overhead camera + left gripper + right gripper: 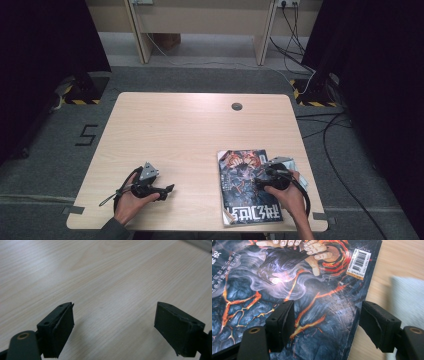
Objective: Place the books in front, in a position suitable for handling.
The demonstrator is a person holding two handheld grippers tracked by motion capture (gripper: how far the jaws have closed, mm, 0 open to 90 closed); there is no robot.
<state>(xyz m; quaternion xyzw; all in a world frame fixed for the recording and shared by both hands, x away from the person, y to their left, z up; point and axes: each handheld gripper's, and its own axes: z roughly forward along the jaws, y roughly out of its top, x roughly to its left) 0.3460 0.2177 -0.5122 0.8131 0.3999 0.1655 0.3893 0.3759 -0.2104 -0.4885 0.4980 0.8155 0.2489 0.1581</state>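
High view: my two grippers sit at the near edge of the table (190, 125), with the magazine (239, 175) lying flat at the near right corner

My right gripper (325, 322) hovers over the dark, lava-patterned cover by its right edge, jaws spread wide with nothing pinched between them (a barcode sticker (359, 263) sits farther up that edge); something pale and blurred (407, 295) lies on the wood just beside the magazine. My left gripper (115, 327) rests well apart over bare wood, jaws spread and empty
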